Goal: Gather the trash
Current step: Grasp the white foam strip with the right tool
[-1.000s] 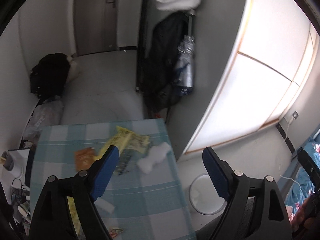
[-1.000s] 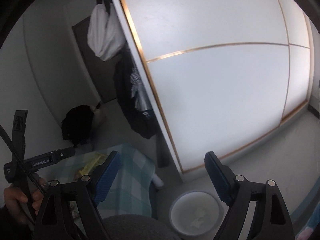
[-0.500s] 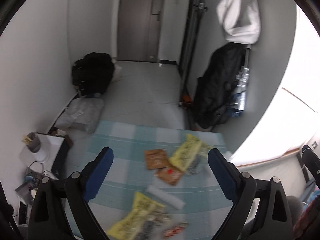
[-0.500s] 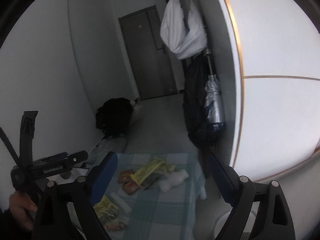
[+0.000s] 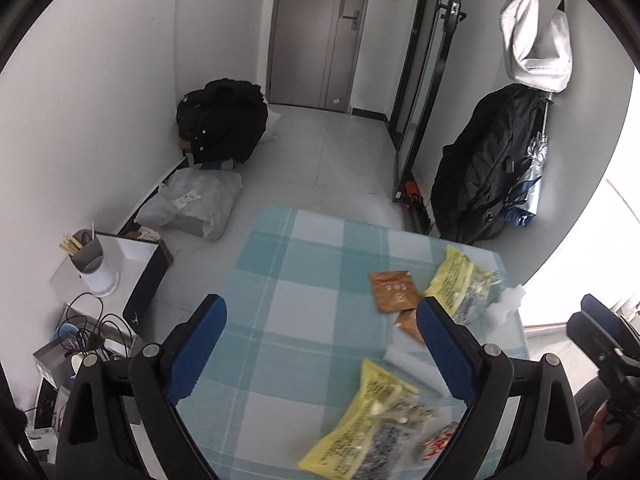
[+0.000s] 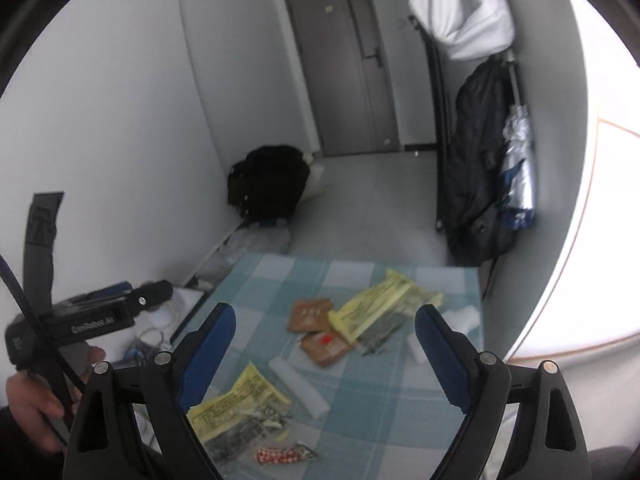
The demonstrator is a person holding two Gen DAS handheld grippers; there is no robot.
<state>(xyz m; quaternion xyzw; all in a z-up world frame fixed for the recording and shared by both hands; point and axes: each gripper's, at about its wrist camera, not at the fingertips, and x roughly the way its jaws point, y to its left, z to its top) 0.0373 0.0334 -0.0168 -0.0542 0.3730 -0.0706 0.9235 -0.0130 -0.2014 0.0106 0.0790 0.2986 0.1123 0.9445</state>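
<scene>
Trash point(image 6: 362, 312) on table, holder point(image 5: 90, 260) (wooden sticks inside)

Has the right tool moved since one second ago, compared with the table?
Yes. The right tool has swung left, away from the white sliding panel, and now points over the checked table and its wrappers.

A small table point(image 5: 280, 280) covered with a blue-and-white checked cloth carries scattered litter. Toward its far right lie a yellow packet point(image 6: 372, 304), a brown sachet point(image 6: 310, 314) and a second brown sachet point(image 6: 326, 346) touching one another, with a lump of white foam point(image 6: 464, 316) by the right edge. Nearer lie a white foam strip point(image 6: 298, 384), another yellow packet point(image 6: 240, 408) and a red-and-white wrapper point(image 6: 280, 456).
</scene>
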